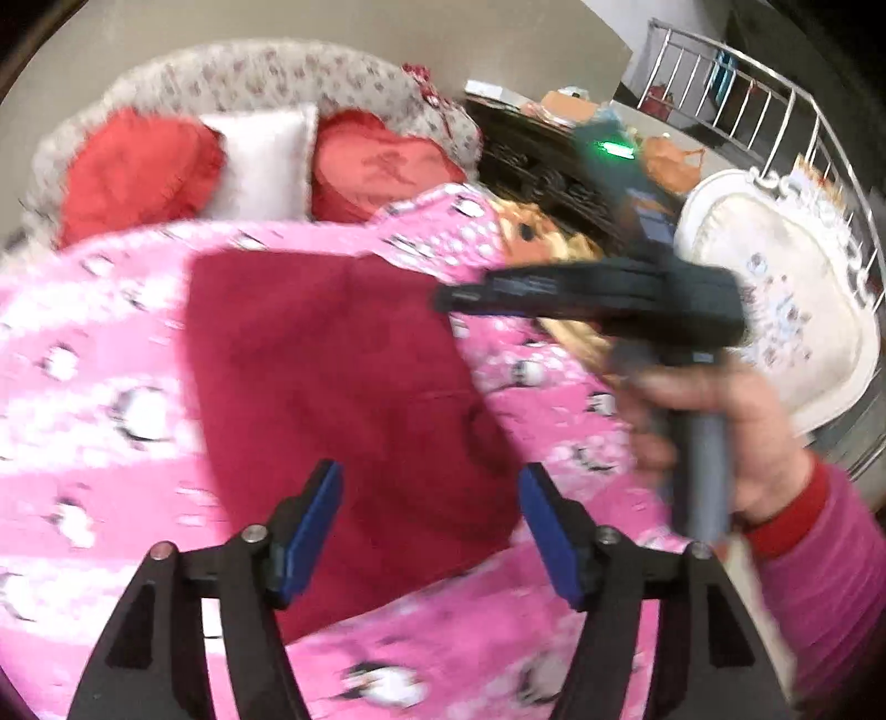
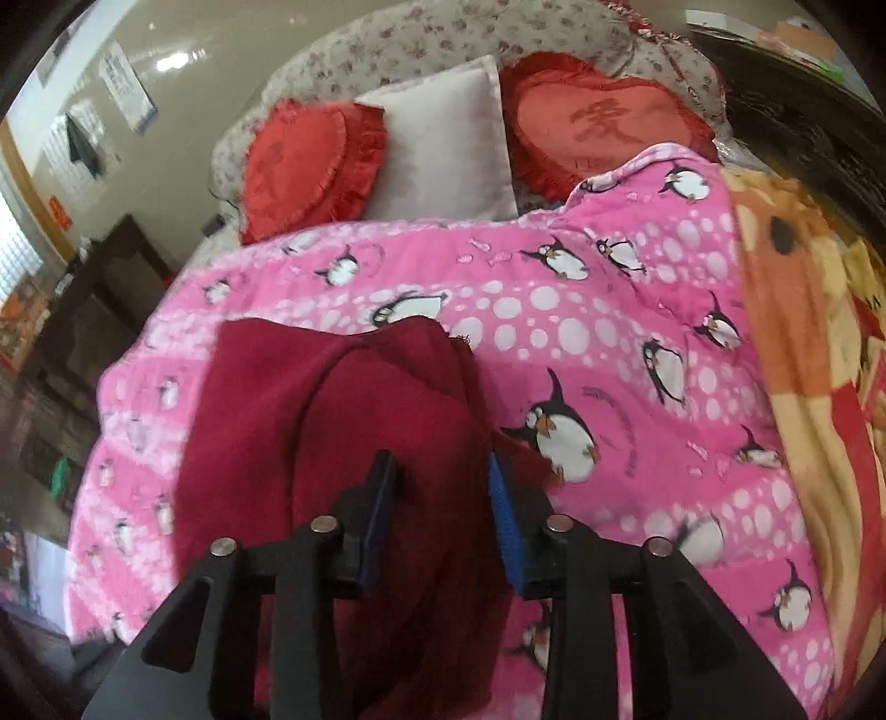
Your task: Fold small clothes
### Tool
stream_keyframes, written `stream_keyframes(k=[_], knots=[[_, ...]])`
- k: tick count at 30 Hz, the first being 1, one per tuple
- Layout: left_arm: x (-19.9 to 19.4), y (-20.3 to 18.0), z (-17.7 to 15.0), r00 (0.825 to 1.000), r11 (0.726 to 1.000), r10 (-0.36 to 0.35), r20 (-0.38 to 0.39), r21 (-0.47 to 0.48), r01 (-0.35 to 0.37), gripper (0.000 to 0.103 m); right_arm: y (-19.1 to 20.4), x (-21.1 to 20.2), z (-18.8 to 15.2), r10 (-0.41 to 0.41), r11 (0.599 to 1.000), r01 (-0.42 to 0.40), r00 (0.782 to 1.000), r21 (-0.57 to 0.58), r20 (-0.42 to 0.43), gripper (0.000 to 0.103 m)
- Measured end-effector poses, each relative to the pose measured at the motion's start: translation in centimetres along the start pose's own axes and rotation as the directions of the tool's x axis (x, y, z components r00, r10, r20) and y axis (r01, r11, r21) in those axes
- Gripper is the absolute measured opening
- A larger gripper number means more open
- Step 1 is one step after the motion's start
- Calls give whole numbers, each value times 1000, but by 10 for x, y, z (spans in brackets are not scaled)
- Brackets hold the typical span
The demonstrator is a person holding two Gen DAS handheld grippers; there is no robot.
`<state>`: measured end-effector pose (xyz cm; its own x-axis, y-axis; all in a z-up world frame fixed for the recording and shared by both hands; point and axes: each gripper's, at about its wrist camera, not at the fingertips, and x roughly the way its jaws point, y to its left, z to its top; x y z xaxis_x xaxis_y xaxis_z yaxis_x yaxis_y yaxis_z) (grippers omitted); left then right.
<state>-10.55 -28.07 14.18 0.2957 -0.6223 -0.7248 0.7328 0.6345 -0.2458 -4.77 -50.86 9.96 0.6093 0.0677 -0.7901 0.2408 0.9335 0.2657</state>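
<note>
Left wrist view shows your left tongs [image 1: 432, 526] gaping empty above the red garment [image 1: 343, 399], while your right tongs [image 2: 443, 509] stand slightly parted around its fabric.

Right claw [image 2: 443, 498] pointed down over dark red garment [image 2: 354, 443] on pink penguin blanket [image 2: 609, 343], jaws parted, cloth between the pads [image 2: 501, 498], contact unclear. Two red heart cushions [image 2: 310, 166] flanked white pillow [image 2: 448, 144] behind.

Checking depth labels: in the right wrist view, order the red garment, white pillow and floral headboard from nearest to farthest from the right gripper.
1. Red garment, at the right gripper.
2. White pillow, beyond the pink blanket.
3. Floral headboard, behind the pillow.
</note>
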Motion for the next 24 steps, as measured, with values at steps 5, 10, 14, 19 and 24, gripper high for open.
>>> stream_keyframes(k=[5,10,14,19,24], knots=[[3,31,-16,992,992,121,-30,-36,-122,71,19,-37,-34,90,994,-89,996,-66,1,14],[30,44,-36,986,987,133,-104,-74,-141,71,29,-36,-71,196,979,-198,979,-40,-50,14],[48,40,-48,979,987,143,-144,-58,-152,71,19,-24,-92,86,994,-90,995,-67,-58,0],[33,37,-50,980,984,159,-122,-61,-167,71,3,-25,-107,58,997,-61,996,-43,-70,0],[12,36,-32,983,980,183,-30,-75,-185,71,0,-50,-95,60,998,-59,998,-27,29,12]])
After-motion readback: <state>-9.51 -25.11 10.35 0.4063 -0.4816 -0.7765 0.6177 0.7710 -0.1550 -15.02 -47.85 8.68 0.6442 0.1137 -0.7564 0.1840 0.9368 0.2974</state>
